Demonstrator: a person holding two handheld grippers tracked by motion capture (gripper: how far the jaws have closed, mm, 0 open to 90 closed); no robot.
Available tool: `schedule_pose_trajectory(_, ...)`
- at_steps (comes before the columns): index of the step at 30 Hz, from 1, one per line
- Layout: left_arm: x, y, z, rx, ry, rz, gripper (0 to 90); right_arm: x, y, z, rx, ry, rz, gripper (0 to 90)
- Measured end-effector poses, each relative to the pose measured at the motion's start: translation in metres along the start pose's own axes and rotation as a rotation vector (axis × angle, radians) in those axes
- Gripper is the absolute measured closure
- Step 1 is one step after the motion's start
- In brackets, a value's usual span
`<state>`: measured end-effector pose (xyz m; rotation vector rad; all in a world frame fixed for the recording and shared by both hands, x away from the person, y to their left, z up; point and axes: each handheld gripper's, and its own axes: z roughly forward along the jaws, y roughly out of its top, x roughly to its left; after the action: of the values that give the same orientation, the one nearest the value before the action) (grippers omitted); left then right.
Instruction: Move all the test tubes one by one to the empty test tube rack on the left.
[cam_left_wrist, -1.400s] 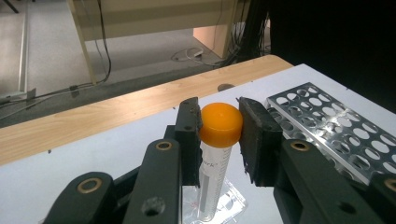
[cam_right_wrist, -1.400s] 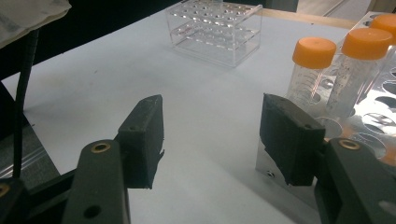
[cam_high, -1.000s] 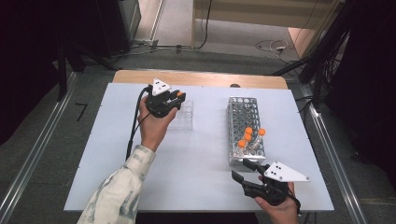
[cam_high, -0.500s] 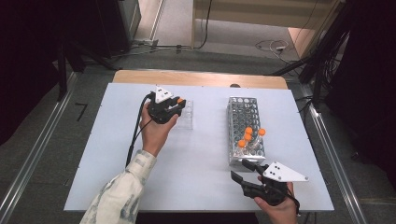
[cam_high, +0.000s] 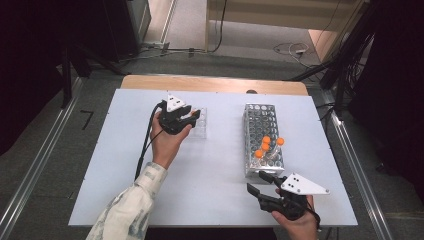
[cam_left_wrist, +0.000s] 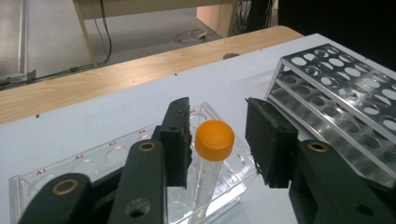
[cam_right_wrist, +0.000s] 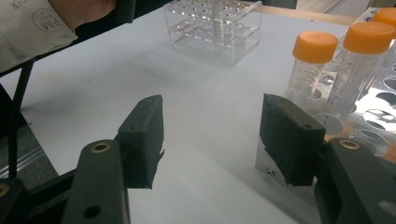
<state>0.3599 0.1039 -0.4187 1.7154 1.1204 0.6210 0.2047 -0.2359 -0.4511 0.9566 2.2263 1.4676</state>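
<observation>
The left tool has just let go: its jaws have been opening and now stand apart on either side of an orange-capped tube, which stands upright in a hole of the clear plastic rack, with a gap showing between each pad and the cap. That suggests the tube has been delivered to the clear rack and this transfer is as good as done; what remains is probably lifting the tool clear without nudging the cap. Compared with a second ago, when the same jaws were clamped together on the tube over that rack, the hand has barely shifted and only the grip has loosened. Away from the clear rack, across the white surface, the metal rack still carries several orange-capped tubes. The right tool waits at the metal rack's near end, jaws apart and empty, just as before.
</observation>
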Motion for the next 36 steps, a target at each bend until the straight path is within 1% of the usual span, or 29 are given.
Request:
schedule_pose_trajectory(1, 0.0, 0.001, -0.002, -0.003, -0.005, -0.006, 52.8, 0.0, 0.0, 0.0, -0.002, -0.005, 0.002, 38.4)
schedule_pose_trajectory(3, -0.001, 0.002, -0.006, -0.021, -0.014, -0.022, 47.7, -0.001, 0.0, -0.001, -0.005, -0.012, 0.005, 38.5)
schedule_pose_trajectory(5, -0.002, 0.003, -0.012, -0.034, -0.012, -0.033, 40.8, -0.002, 0.0, -0.002, -0.006, -0.024, 0.002, 38.4)
schedule_pose_trajectory(6, -0.002, 0.003, -0.015, -0.044, -0.016, -0.046, 40.8, -0.002, 0.0, -0.002, -0.006, -0.024, 0.002, 38.4)
schedule_pose_trajectory(7, -0.002, 0.003, -0.018, -0.051, -0.021, -0.052, 35.4, -0.003, 0.0, -0.002, -0.009, -0.037, -0.002, 38.0)
schedule_pose_trajectory(8, -0.003, 0.003, -0.021, -0.058, -0.025, -0.061, 35.4, -0.003, 0.0, -0.002, -0.009, -0.037, -0.002, 38.0)
schedule_pose_trajectory(9, -0.004, 0.003, -0.025, -0.063, -0.027, -0.067, 32.1, -0.003, 0.0, -0.002, -0.008, -0.046, -0.004, 37.9)
schedule_pose_trajectory(10, -0.005, 0.002, -0.028, -0.064, -0.032, -0.073, 26.8, -0.005, 0.0, -0.003, -0.006, -0.069, -0.009, 37.5)
schedule_pose_trajectory(11, -0.006, 0.001, -0.031, -0.065, -0.042, -0.078, 26.8, -0.005, 0.0, -0.003, -0.006, -0.069, -0.009, 37.5)
schedule_pose_trajectory(12, -0.007, 0.0, -0.034, -0.068, -0.047, -0.083, 25.3, -0.007, 0.0, -0.003, -0.008, -0.084, -0.013, 37.5)
schedule_pose_trajectory(15, -0.011, -0.004, -0.044, -0.065, -0.061, -0.078, 22.6, -0.017, 0.001, -0.007, -0.022, -0.135, -0.002, 37.5)
schedule_pose_trajectory(16, -0.012, -0.006, -0.047, -0.067, -0.066, -0.079, 20.9, -0.025, 0.002, -0.01, -0.027, -0.18, 0.012, 37.5)
schedule_pose_trajectory(17, -0.013, -0.008, -0.05, -0.069, -0.067, -0.077, 20.9, -0.025, 0.002, -0.01, -0.027, -0.18, 0.012, 37.5)
schedule_pose_trajectory(18, -0.014, -0.01, -0.052, -0.072, -0.068, -0.076, 20.0, -0.03, 0.002, -0.011, -0.031, -0.201, 0.02, 37.5)
schedule_pose_trajectory(19, -0.015, -0.011, -0.055, -0.075, -0.069, -0.072, 19.2, -0.04, 0.003, -0.012, -0.036, -0.24, 0.031, 37.4)
schedule_pose_trajectory(20, -0.016, -0.013, -0.057, -0.079, -0.071, -0.072, 19.2, -0.04, 0.003, -0.012, -0.036, -0.24, 0.031, 37.4)
schedule_pose_trajectory(22, -0.018, -0.015, -0.061, -0.081, -0.076, -0.071, 18.8, -0.05, 0.003, -0.011, -0.038, -0.267, 0.054, 37.4)
schedule_pose_trajectory(23, -0.02, -0.017, -0.063, -0.078, -0.08, -0.071, 17.6, -0.058, 0.004, -0.008, -0.036, -0.291, 0.063, 37.4)
schedule_pose_trajectory(24, -0.021, -0.018, -0.064, -0.076, -0.084, -0.068, 17.6, -0.058, 0.004, -0.008, -0.036, -0.291, 0.063, 37.4)
schedule_pose_trajectory(26, -0.023, -0.022, -0.067, -0.07, -0.093, -0.063, 17.0, -0.065, 0.005, -0.004, -0.032, -0.312, 0.066, 37.6)
schedule_pose_trajectory(27, -0.024, -0.025, -0.069, -0.068, -0.097, -0.058, 16.1, -0.071, 0.005, 0.001, -0.026, -0.326, 0.072, 37.8)
schedule_pose_trajectory(28, -0.026, -0.027, -0.07, -0.066, -0.099, -0.058, 16.1, -0.071, 0.005, 0.001, -0.026, -0.326, 0.072, 37.8)
schedule_pose_trajectory(30, -0.027, -0.032, -0.072, -0.06, -0.108, -0.058, 15.9, -0.079, 0.006, 0.007, -0.019, -0.346, 0.074, 38.1)
schedule_pose_trajectory(32, -0.029, -0.037, -0.074, -0.052, -0.113, -0.06, 15.4, -0.083, 0.007, 0.01, -0.02, -0.352, 0.074, 38.6)
schedule_pose_trajectory(35, -0.029, -0.042, -0.076, -0.049, -0.122, -0.063, 15.3, -0.087, 0.008, 0.015, -0.018, -0.363, 0.065, 42.4)
schedule_pose_trajectory(36, -0.03, -0.044, -0.076, -0.049, -0.123, -0.07, 15.3, -0.087, 0.008, 0.015, -0.018, -0.363, 0.065, 42.4)
